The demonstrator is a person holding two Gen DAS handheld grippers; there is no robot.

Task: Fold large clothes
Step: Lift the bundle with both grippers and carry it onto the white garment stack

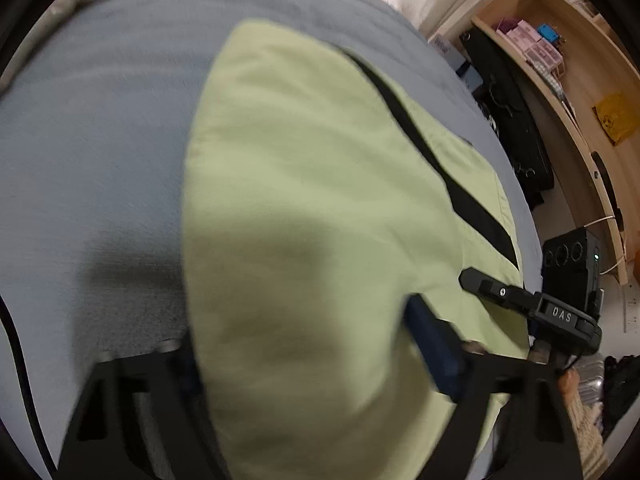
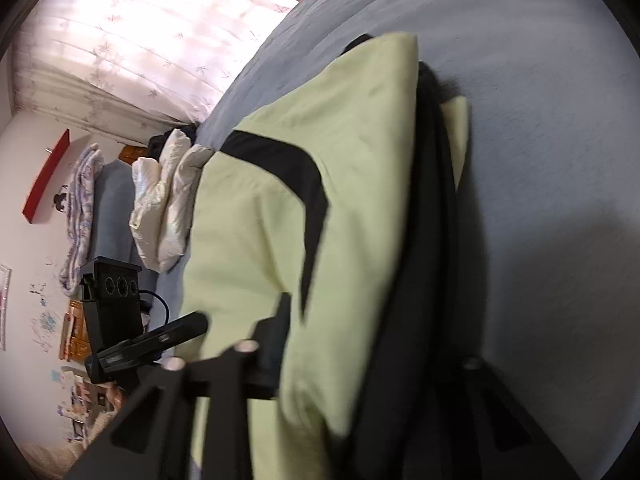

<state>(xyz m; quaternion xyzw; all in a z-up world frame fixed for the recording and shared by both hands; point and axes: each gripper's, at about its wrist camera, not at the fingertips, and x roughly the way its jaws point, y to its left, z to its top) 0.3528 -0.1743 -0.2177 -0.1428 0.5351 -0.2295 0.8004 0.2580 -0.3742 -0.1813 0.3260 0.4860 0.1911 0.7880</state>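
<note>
A light green garment [image 1: 300, 180] with a black stripe [image 1: 420, 148] lies folded on the grey-blue bed [image 1: 100, 120]. My left gripper [image 1: 304, 332] stands at its near edge. The jaws are wide apart, a bulge of the cloth lies between them and covers the left finger, and the blue pad [image 1: 432, 344] shows on the right. In the right wrist view the garment [image 2: 260, 220] shows a dark inner layer [image 2: 420, 260] along its right edge. My right gripper [image 2: 372, 340] is shut on that near edge. Each gripper shows in the other's view, the right gripper [image 1: 480, 284] and the left gripper [image 2: 188, 326].
White puffy clothing [image 2: 168, 200] lies at the bed's far left edge. Beside the bed stand a wooden shelf [image 1: 560, 60], a black bag [image 1: 508, 120] and a black box with round holes [image 1: 568, 264]. Curtains [image 2: 120, 40] hang behind. The bed [image 2: 540, 160] stretches bare to the right.
</note>
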